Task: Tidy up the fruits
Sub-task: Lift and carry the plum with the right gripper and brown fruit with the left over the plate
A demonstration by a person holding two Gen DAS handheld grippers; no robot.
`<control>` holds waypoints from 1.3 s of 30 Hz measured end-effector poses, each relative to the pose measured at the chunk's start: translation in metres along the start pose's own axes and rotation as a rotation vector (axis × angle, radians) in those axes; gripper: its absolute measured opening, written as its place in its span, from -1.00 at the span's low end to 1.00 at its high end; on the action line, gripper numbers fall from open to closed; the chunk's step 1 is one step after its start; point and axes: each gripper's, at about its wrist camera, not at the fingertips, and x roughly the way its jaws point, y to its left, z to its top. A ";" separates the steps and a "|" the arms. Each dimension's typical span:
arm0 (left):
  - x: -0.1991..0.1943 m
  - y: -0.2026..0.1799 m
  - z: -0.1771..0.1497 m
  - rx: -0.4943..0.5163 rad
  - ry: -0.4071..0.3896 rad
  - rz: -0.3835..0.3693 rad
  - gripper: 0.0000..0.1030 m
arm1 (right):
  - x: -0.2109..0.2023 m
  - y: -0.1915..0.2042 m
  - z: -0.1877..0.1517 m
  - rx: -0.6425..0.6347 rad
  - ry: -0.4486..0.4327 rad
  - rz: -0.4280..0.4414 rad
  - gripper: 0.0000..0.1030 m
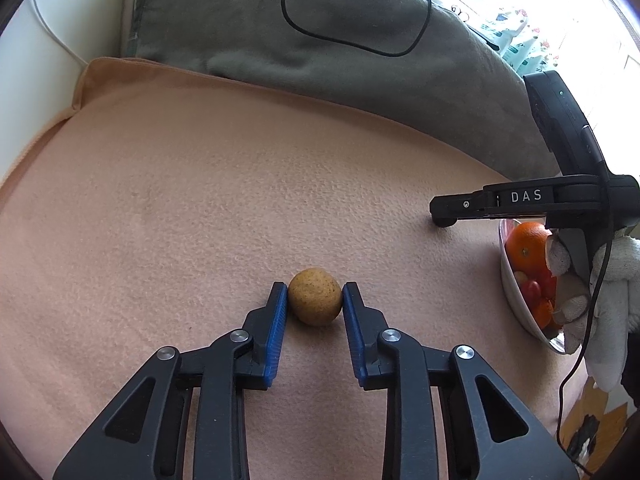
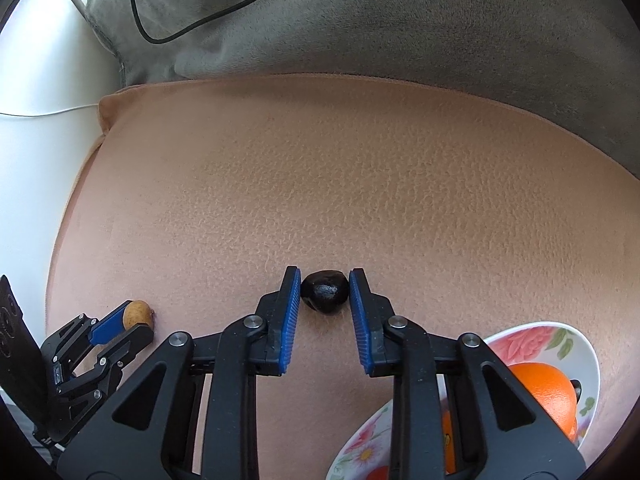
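**Both grips closed on fruit, lift next**

Blue pads (image 1: 280,308) of the left gripper (image 1: 315,300) clamped on a small round brown fruit (image 1: 315,295), resting on the peach blanket (image 1: 200,200). Right gripper (image 2: 325,292) likewise pinched on a dark glossy fruit (image 2: 324,291), near the middle of the blanket. Flowered bowl (image 2: 560,340) with oranges (image 2: 544,392) just right. Picking step seemingly complete; next, probably a gentle lift and carry rightward over the bowl rim, without squeezing harder.
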 end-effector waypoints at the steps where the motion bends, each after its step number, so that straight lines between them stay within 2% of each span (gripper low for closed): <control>1: -0.001 0.000 -0.001 0.001 -0.002 0.002 -0.49 | -0.003 -0.001 -0.001 0.001 -0.006 0.003 -0.49; 7: -0.011 -0.007 -0.004 0.021 -0.019 0.012 -0.49 | -0.024 -0.002 -0.010 -0.009 -0.043 0.034 -0.50; 18: -0.036 -0.032 -0.005 0.053 -0.061 -0.030 -0.49 | -0.074 -0.003 -0.037 -0.023 -0.144 0.099 -0.49; 26: -0.047 -0.051 -0.008 0.078 -0.074 -0.061 -0.49 | -0.115 -0.017 -0.060 -0.014 -0.235 0.125 -0.50; 39: -0.047 -0.103 -0.010 0.162 -0.068 -0.154 -0.49 | -0.173 -0.072 -0.123 0.060 -0.374 0.060 -0.50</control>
